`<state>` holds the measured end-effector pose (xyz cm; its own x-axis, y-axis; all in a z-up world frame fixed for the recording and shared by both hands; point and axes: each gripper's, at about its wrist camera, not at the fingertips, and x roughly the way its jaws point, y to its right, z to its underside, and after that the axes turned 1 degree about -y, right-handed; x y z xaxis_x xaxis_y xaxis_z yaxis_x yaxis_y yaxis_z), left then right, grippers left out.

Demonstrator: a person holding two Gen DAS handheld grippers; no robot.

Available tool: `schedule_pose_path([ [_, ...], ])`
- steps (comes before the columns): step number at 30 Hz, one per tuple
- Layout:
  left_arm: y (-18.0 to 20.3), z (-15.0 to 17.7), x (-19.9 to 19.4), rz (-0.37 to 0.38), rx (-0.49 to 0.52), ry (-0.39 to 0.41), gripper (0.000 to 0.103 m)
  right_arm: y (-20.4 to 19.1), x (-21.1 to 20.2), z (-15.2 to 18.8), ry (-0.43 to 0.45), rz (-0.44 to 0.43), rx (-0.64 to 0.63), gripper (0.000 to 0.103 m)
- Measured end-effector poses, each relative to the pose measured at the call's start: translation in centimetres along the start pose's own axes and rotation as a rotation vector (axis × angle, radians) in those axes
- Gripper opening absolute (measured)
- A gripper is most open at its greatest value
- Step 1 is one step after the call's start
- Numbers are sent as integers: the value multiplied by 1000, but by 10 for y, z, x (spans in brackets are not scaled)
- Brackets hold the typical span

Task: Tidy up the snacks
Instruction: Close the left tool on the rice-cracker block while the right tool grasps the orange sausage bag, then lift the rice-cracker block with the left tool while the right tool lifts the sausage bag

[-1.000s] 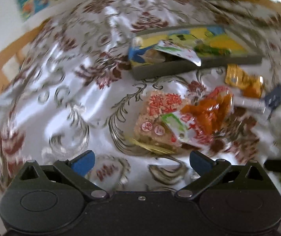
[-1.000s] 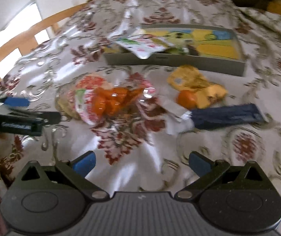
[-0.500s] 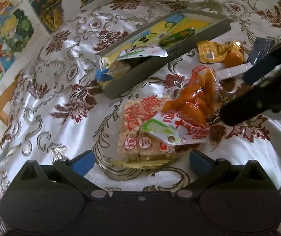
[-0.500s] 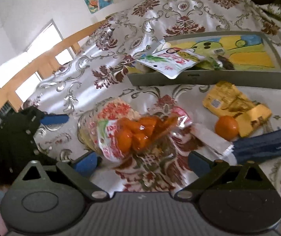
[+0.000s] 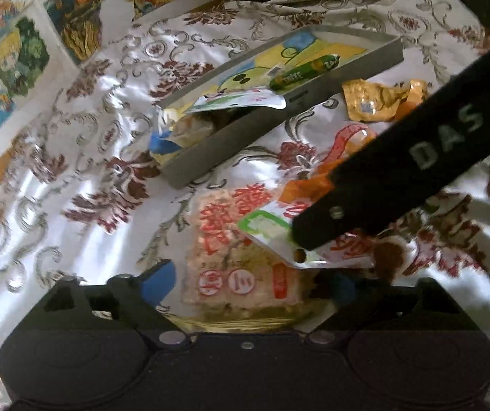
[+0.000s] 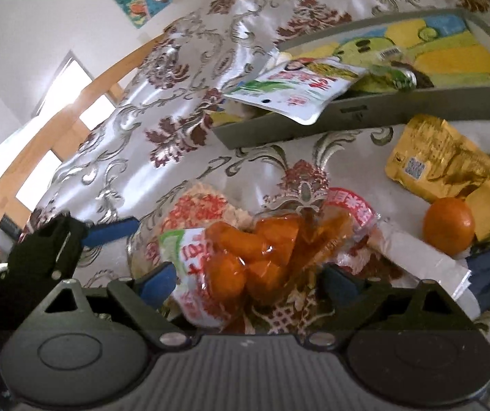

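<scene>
Right wrist view: both grippers' jaws closing, nothing gripped yet, right gripper [image 6: 248,282] around a crinkly clear packet [image 6: 262,257], left gripper [image 5: 248,282] around a flat rice-cake pack [image 5: 238,260], on a glossy floral tablecloth [image 6: 135,130].

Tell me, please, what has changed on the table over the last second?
Both grippers have come down and forward onto the pile. The left gripper now straddles the rice cracker pack, jaws closing; the right gripper straddles the orange snack bag, jaws closing too. Neither grips yet. The tray, gold packets, orange and every other snack lie as before.
</scene>
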<state>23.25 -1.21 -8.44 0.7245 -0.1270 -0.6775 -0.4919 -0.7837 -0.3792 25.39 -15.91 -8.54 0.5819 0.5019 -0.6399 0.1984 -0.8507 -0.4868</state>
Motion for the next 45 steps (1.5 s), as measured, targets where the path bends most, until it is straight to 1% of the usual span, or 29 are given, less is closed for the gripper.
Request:
schedule_pose_path([
  [2,-2,0,2,16,-28,-3,86,1,4,-2,7,-1,8,92],
  [5,-4,0,3,40,-53,-11,80,0,5,-3,19,12,7,82],
  [6,-5,0,3,42,-58,-11,79,0,4,-3,20,20,5,77],
  [9,-4,0,3,37,-62,-12,76,-1,2,-4,24,34,5,70],
  [12,-4,-2,2,38,-73,-20,75,-2,1,-4,26,40,0,67],
  [15,-3,-4,0,23,-89,-38,75,-5,-2,-5,25,48,-18,64],
  [22,-8,-4,-10,5,-179,-79,75,-22,-12,-5,52,71,-110,62],
  [27,-21,-3,-15,-9,-266,-88,74,-19,-23,-10,91,87,-92,60],
  [30,-29,-3,-18,-9,-324,-77,74,-15,-29,-13,109,85,-72,60],
  [33,-34,-4,-22,-12,-361,-50,75,-17,-34,-14,124,81,-74,60],
  [40,-40,-5,-27,-28,-417,3,75,-22,-40,-14,155,78,-101,59],
  [43,-44,-8,-32,-36,-448,57,74,-23,-45,-16,180,77,-101,59],
  [45,-44,-12,-37,-39,-454,116,74,-23,-49,-17,197,74,-98,59],
])
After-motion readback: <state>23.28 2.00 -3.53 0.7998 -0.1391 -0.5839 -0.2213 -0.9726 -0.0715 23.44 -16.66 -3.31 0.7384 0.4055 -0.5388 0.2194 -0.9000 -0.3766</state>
